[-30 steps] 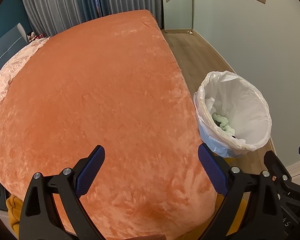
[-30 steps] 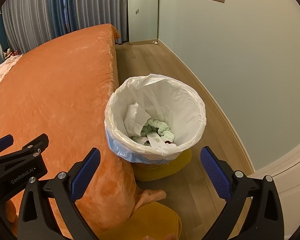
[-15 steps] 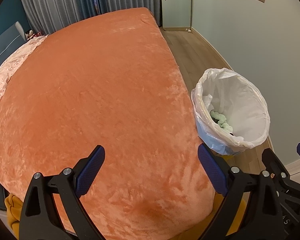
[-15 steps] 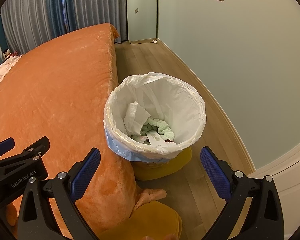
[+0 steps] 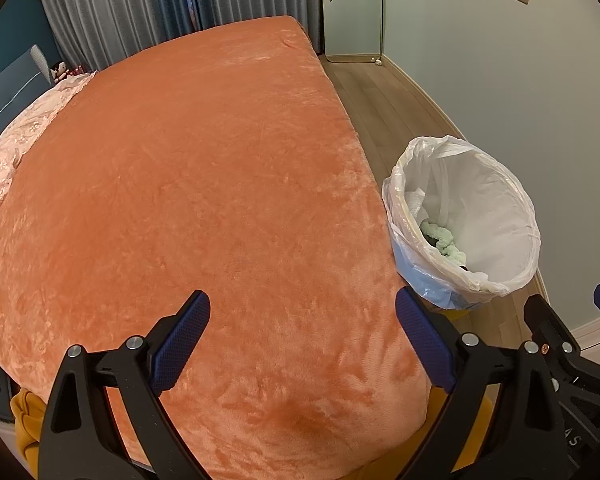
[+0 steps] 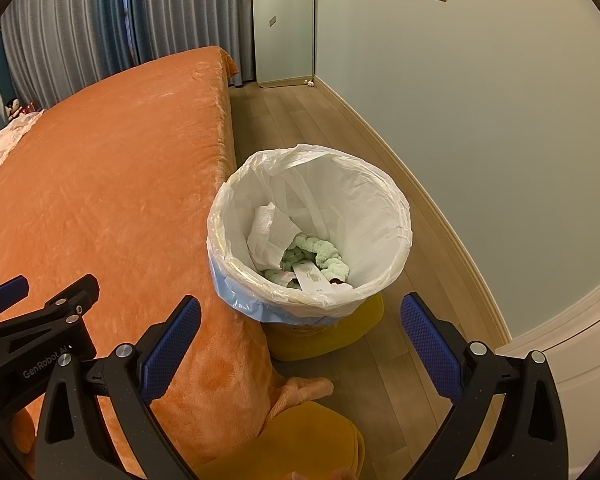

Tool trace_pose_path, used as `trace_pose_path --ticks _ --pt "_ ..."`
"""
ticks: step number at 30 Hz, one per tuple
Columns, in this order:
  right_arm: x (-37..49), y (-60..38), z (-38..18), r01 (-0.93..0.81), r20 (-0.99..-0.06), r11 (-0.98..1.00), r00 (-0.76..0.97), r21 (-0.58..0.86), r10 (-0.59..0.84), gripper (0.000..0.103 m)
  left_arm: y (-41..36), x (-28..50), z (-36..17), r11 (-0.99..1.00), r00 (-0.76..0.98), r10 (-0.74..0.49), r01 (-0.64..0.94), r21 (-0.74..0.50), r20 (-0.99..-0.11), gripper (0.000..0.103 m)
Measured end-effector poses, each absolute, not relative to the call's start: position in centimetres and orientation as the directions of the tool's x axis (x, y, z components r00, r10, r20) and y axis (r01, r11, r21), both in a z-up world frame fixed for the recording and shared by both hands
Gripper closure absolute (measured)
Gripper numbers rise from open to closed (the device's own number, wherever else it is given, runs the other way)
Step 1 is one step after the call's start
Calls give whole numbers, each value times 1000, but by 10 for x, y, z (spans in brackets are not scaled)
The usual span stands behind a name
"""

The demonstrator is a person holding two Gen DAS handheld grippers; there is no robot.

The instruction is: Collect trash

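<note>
A bin lined with a white bag stands on the floor beside the bed, also in the left wrist view. Inside lie a white tissue, a pale green knitted thing and a white wrapper. My right gripper is open and empty, above the near rim of the bin. My left gripper is open and empty over the near end of the orange bed cover. I see no loose trash on the bed.
A pale pink quilt lies at the bed's far left. Wood floor runs between bed and wall. Yellow fabric lies on the floor near the bin. Curtains hang at the back.
Both grippers have drawn back slightly and stayed open. The bin sits a little lower and farther right in the left wrist view.
</note>
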State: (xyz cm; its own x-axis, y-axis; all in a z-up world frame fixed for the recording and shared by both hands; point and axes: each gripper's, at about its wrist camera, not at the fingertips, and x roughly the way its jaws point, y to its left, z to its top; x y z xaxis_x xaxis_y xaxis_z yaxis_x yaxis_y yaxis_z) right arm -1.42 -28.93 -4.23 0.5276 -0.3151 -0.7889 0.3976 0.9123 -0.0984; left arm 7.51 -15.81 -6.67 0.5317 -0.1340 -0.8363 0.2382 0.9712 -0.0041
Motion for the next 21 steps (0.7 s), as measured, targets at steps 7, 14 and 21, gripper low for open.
trace_pose_path --ticks 7,14,21 --pt "-14 -290 -43 399 -790 912 525 -98 -315 7 -158 75 -67 971 531 -136 240 -5 -836 14" --pt "-15 -290 -43 399 -790 911 525 -98 -315 7 -158 74 -67 969 528 -137 248 -2 -838 14" --pt "-15 -291 -44 402 -792 910 523 -98 -316 7 -157 74 -67 968 527 -139 252 -2 -839 14"
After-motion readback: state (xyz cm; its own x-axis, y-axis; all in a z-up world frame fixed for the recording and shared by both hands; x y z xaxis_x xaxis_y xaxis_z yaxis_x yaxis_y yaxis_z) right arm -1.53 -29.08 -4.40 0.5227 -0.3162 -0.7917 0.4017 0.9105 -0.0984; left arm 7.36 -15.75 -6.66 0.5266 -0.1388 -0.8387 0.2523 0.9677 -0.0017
